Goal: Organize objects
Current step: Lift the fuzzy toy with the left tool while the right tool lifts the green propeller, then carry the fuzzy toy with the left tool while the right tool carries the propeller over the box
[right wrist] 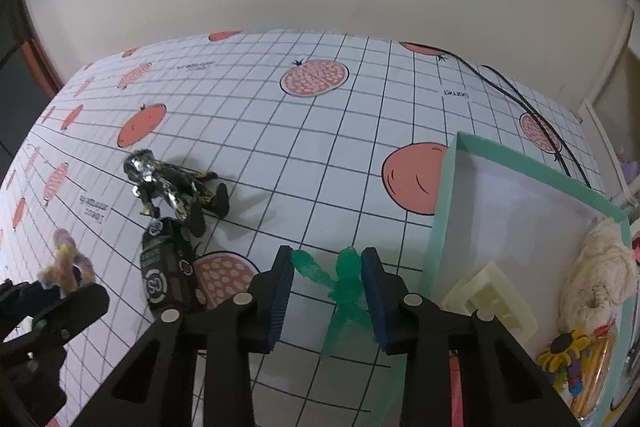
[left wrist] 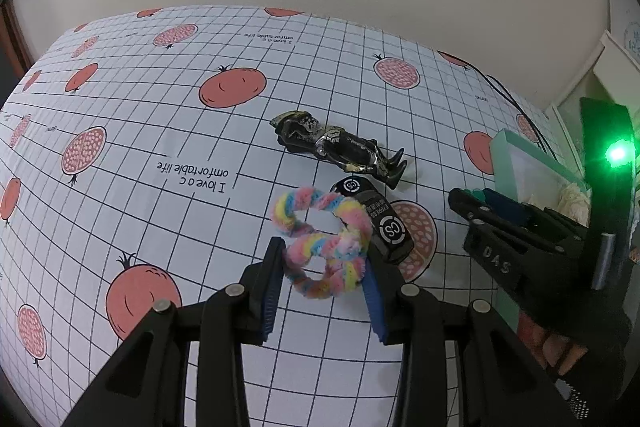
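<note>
My left gripper [left wrist: 324,273] is shut on a pastel fuzzy pipe-cleaner twist [left wrist: 324,247], its blue pads pressing the loops from both sides just above the tablecloth. In the right wrist view my right gripper [right wrist: 328,281] is shut on a translucent green toy figure [right wrist: 346,279]; one green arm reaches the left pad and the body lies against the right pad. A black and silver toy figure [left wrist: 340,147] [right wrist: 176,187] lies on the cloth beyond both grippers. A black packet [left wrist: 384,223] [right wrist: 168,267] marked CS lies beside it.
A teal-rimmed box [right wrist: 452,187] [left wrist: 504,155] stands at the right, holding a cream fluffy item [right wrist: 600,267], a cream plastic piece [right wrist: 492,291] and a sunflower trinket [right wrist: 564,347]. A black cable [right wrist: 520,99] runs behind it. The grid tablecloth [left wrist: 160,131] bears pomegranate prints.
</note>
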Tool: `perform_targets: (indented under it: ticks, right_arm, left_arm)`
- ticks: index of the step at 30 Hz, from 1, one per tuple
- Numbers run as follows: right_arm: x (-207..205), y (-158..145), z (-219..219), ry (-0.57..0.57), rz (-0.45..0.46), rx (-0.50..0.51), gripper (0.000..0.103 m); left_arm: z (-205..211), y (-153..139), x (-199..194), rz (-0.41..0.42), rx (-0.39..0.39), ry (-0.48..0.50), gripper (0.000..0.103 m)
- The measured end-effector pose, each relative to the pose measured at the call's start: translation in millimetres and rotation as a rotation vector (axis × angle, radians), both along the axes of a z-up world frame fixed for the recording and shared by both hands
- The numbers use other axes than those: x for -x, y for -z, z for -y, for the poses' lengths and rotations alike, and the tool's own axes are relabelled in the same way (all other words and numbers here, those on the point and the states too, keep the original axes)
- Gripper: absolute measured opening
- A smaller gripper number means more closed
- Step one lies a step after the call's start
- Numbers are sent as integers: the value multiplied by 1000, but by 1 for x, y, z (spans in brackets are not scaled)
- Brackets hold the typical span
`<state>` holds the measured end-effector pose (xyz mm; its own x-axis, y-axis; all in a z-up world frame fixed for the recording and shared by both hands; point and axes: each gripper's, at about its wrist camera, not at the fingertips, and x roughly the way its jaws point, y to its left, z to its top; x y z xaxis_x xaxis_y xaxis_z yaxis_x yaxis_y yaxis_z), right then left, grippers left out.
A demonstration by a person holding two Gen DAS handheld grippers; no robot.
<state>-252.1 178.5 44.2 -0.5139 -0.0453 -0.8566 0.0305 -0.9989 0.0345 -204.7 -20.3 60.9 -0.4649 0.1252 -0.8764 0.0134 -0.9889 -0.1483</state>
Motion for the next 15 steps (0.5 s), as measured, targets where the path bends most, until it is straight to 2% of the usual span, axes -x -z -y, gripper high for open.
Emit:
perform_targets:
  ticks: [9, 15]
  right_arm:
    - [-9, -51, -16, 10, -99, 120, 37]
    - [-20, -84, -48, 62, -157, 118, 37]
  left_arm:
    - [1, -21, -2, -57, -32, 7, 38]
    - [-22, -48, -11, -141, -45, 76, 38]
